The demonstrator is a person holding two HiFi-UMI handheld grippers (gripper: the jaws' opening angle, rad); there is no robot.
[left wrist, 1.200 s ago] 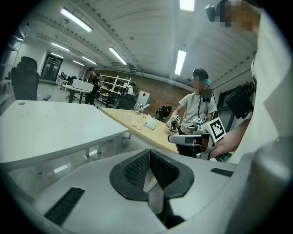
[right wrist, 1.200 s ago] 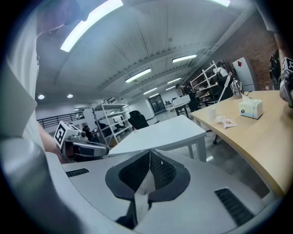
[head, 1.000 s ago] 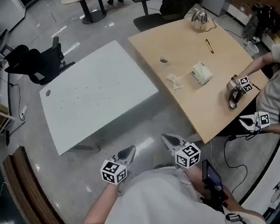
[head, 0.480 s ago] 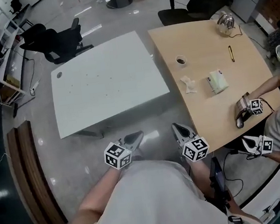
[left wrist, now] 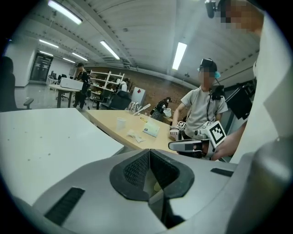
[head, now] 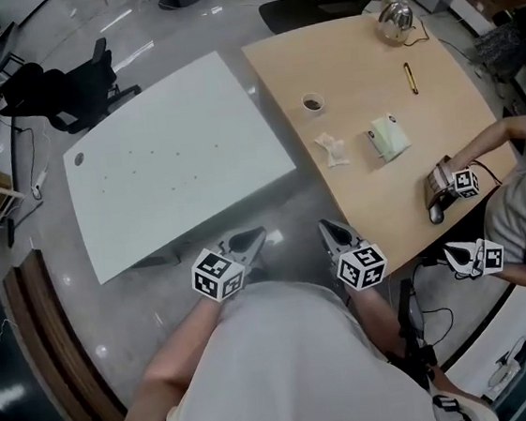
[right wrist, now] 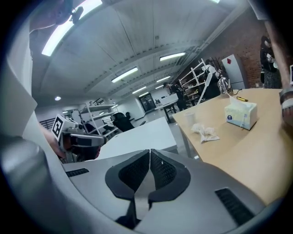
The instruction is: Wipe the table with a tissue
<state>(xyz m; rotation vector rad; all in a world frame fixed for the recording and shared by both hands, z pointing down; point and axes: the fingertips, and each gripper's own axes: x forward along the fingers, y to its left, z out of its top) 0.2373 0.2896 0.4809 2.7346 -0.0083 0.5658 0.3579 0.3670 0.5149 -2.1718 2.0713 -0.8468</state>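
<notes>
A crumpled white tissue (head: 332, 150) lies on the wooden table (head: 441, 118), with a pale green tissue pack (head: 389, 137) to its right. Both my grippers hang over the floor close to my body, short of either table. My left gripper (head: 254, 235) is shut with nothing in it and points toward the white table (head: 172, 158). Just right of it, my right gripper (head: 324, 227) is also shut and empty. The right gripper view shows the tissue (right wrist: 205, 132) and pack (right wrist: 241, 114) ahead to the right of the shut jaw tips (right wrist: 149, 151). In the left gripper view the tissue (left wrist: 134, 135) lies far ahead.
A paper cup (head: 312, 104), a pen (head: 410, 77) and a glass object (head: 396, 20) sit farther back on the wooden table. Another person (head: 525, 194) sits at its right edge holding two grippers (head: 445, 189). Black office chairs (head: 61, 96) stand beyond the white table.
Both grippers stay shut and side by side near my body. The two tables have shifted in the head view as I moved across the floor.
</notes>
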